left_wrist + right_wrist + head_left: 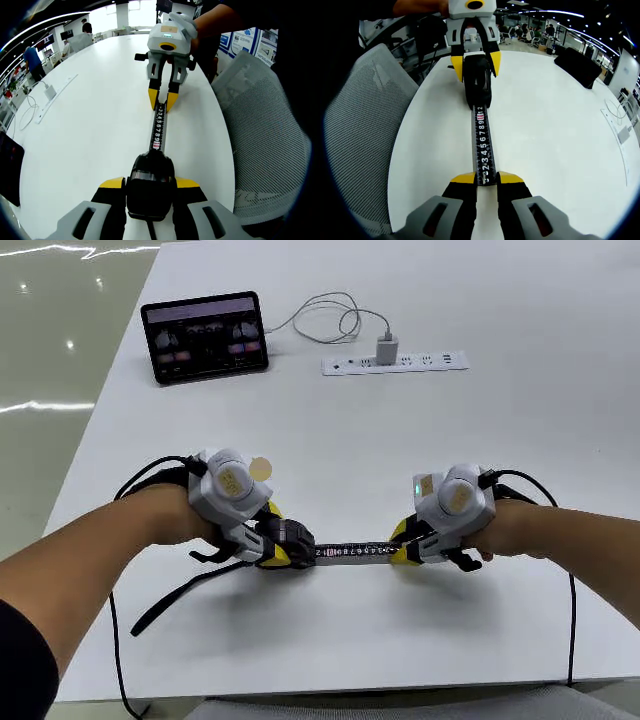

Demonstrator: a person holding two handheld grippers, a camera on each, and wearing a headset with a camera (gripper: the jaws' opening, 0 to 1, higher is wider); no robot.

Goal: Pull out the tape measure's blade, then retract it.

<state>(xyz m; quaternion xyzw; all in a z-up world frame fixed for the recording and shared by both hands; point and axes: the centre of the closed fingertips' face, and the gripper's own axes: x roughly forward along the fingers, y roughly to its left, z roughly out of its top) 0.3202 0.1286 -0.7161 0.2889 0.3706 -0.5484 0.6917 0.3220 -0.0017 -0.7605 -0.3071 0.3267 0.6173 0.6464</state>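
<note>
The black tape measure case (287, 541) sits on the white table, clamped between the yellow-tipped jaws of my left gripper (272, 543). In the left gripper view the case (150, 183) fills the gap of the left gripper (149, 182). A short length of numbered blade (355, 551) runs right from the case to my right gripper (403, 546), which is shut on the blade's end. In the right gripper view the blade (482, 146) shows numbers up to about 12, and the right gripper (483, 178) pinches its tip. The opposite gripper (162, 97) faces back along the blade.
A tablet (205, 336) stands at the back left of the table (330, 440). A white power strip (395, 362) with a charger and looped cable lies behind the middle. A mesh chair (365, 130) is at the table's near edge. Black cables trail off both grippers.
</note>
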